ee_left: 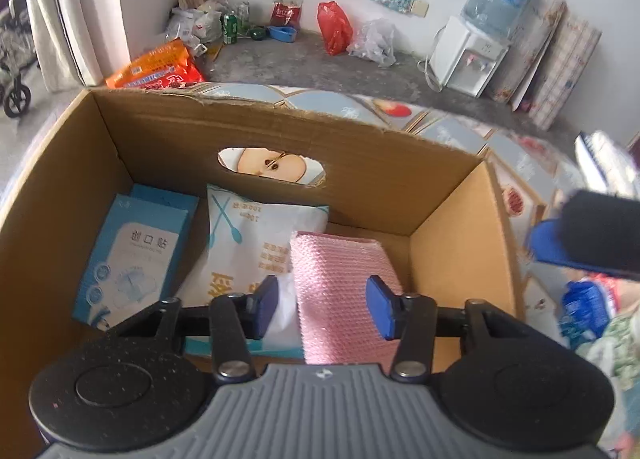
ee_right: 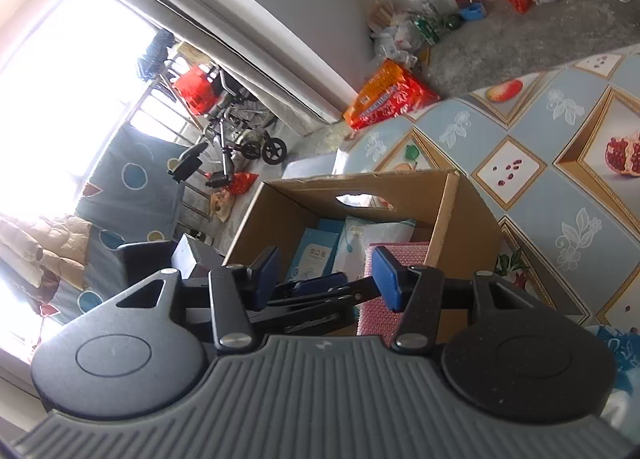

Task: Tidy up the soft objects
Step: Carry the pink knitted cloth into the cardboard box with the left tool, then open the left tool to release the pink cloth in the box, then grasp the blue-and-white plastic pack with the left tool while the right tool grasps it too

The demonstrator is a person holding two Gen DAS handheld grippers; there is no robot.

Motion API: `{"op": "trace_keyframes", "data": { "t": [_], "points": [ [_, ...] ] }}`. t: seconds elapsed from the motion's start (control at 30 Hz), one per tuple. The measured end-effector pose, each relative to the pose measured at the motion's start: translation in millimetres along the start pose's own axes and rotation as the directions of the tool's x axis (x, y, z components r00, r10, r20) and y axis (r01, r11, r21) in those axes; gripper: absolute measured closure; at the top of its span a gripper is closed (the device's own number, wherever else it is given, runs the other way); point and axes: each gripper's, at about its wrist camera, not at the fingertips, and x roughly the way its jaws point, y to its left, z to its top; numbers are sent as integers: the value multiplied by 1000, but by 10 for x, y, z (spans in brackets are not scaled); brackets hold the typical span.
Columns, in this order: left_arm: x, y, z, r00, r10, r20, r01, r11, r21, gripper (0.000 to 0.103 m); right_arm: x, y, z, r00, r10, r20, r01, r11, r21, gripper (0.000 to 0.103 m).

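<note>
An open cardboard box stands on a fruit-patterned tablecloth. Inside lie a light blue carton, a white cotton-swab pack and a pink textured cloth pack at the right. My left gripper reaches down into the box, open. The pink pack sits between its fingers, with a gap at the left pad. My right gripper hovers open and empty outside the box's near side. One of its fingers shows at the right edge of the left wrist view.
A blue crinkly packet lies on the table to the box's right. On the floor beyond are an orange-red pack, a red bag and a water dispenser. A wheelchair stands by the window.
</note>
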Motion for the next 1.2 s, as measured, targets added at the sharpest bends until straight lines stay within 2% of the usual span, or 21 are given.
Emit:
{"op": "trace_keyframes", "data": {
  "t": [0.1, 0.4, 0.47, 0.53, 0.6, 0.7, 0.8, 0.83, 0.9, 1.07, 1.2],
  "points": [
    [129, -59, 39, 999, 13, -29, -12, 1000, 17, 73, -143, 1, -43, 1000, 11, 16, -10, 1000, -12, 52],
    [232, -240, 10, 998, 55, 30, -57, 996, 70, 73, -590, -208, -328, 999, -20, 35, 20, 1000, -1, 52],
    [197, -253, -8, 997, 61, 39, -64, 996, 66, 67, -697, -264, -401, 999, -30, 43, 30, 1000, 8, 52],
    [113, -260, -18, 996, 64, 59, -67, 996, 59, 51, -847, -301, -474, 997, -48, 59, 48, 999, 8, 52],
    [-27, -260, -43, 993, 70, 92, -76, 995, 61, 41, -1043, -329, -528, 994, -68, 85, 68, 998, 2, 52],
    [-320, -292, -117, 985, 86, 149, -100, 991, 89, 33, -1427, -370, -592, 985, -101, 140, 103, 995, -5, 49],
    [-734, -346, -289, 960, 97, 261, -138, 980, 143, 27, -1815, -411, -692, 970, -148, 192, 154, 988, -17, 45],
    [-884, -355, -360, 949, 99, 299, -150, 977, 151, 22, -1942, -436, -735, 965, -163, 206, 171, 985, -19, 43],
    [-1173, -361, -479, 929, 94, 358, -154, 977, 145, 20, -2175, -482, -827, 955, -196, 224, 205, 979, -18, 41],
    [-1752, -476, -774, 900, 2, 437, -73, 987, 146, 13, -2551, -656, -1069, 938, -251, 237, 258, 966, 3, 38],
    [-1951, -710, -920, 907, -106, 408, 32, 982, 184, 13, -2676, -840, -1223, 937, -263, 231, 261, 964, 43, 37]
  ]
}}
